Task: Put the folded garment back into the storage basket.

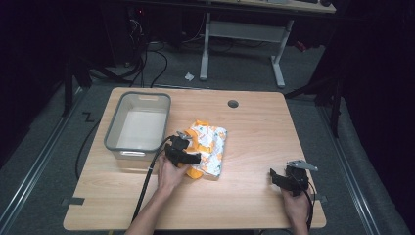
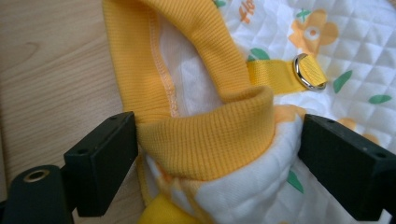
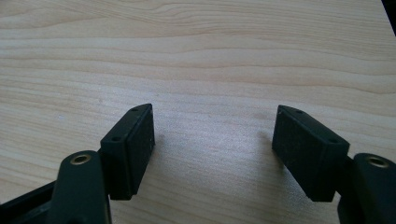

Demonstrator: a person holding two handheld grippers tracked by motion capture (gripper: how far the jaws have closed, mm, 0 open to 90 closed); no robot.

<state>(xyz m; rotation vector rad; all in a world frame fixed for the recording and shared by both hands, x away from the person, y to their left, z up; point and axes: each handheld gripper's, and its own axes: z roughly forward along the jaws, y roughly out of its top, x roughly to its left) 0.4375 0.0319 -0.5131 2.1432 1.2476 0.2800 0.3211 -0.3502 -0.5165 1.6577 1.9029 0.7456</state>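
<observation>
A small quilted white garment (image 1: 211, 146) with orange flowers and yellow ribbed trim lies crumpled on the middle of the wooden table (image 1: 254, 127). My left gripper (image 1: 188, 156) is at its near left edge. In the left gripper view the jaws of this gripper (image 2: 218, 144) stand wide apart, open, on either side of a folded yellow ribbed hem (image 2: 205, 133); a metal D-ring (image 2: 308, 72) on a yellow strap lies beyond. My right gripper (image 1: 281, 178) rests at the table's near right, open over bare wood (image 3: 187, 56), with nothing between the jaws of this gripper (image 3: 215, 140).
A grey plastic bin (image 1: 112, 132), nothing visible inside, stands at the table's left, just left of the garment. A cable hole (image 1: 233, 104) is at the far middle. Desk legs and cables stand on the floor beyond the table.
</observation>
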